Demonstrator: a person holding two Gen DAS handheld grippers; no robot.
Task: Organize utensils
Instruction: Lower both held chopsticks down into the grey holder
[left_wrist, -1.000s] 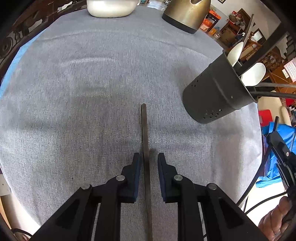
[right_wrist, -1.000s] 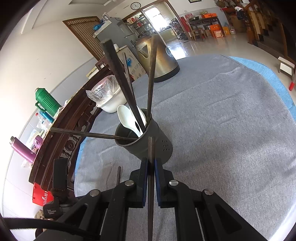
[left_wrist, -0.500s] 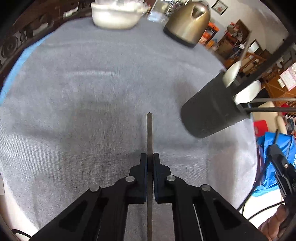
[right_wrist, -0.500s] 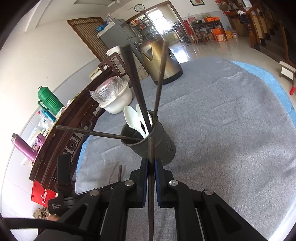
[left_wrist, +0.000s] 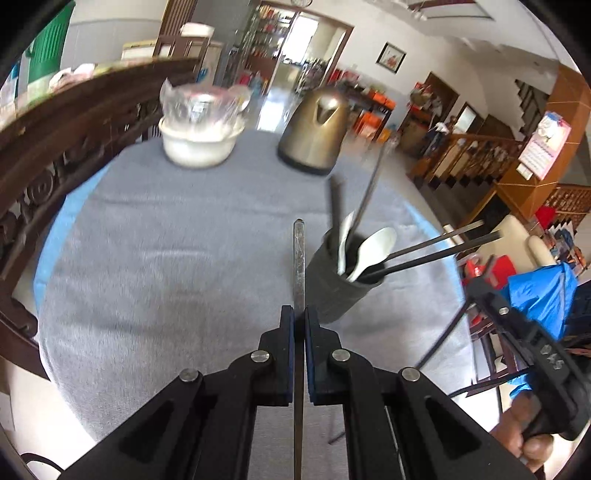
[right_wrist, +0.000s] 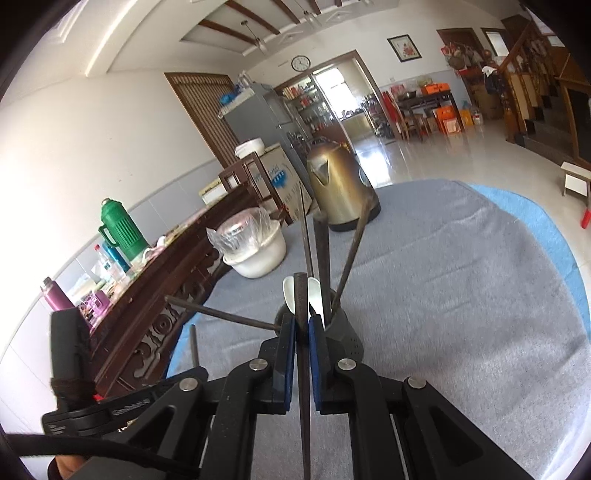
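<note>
My left gripper (left_wrist: 299, 314) is shut on a dark chopstick (left_wrist: 298, 254), held up off the grey tablecloth (left_wrist: 166, 258) with its tip pointing away. Just right of it stands the dark perforated utensil holder (left_wrist: 340, 288) with white spoons (left_wrist: 373, 247) and several dark chopsticks leaning out. My right gripper (right_wrist: 302, 321) is shut on another dark chopstick (right_wrist: 300, 295), whose tip rises in front of the holder (right_wrist: 345, 336). In the right wrist view the left gripper's chopstick (right_wrist: 192, 343) shows at the lower left.
A brass-coloured kettle (left_wrist: 314, 136) and a white bowl covered in plastic wrap (left_wrist: 201, 144) stand at the table's far side. A carved dark wooden rail (left_wrist: 55, 147) runs along the left edge. A green thermos (right_wrist: 120, 229) and bottles sit beyond it.
The left gripper closed on the chopstick that lay on the cloth and lifted it, tilting upward. The right gripper rose a little with its chopstick, still facing the holder.
</note>
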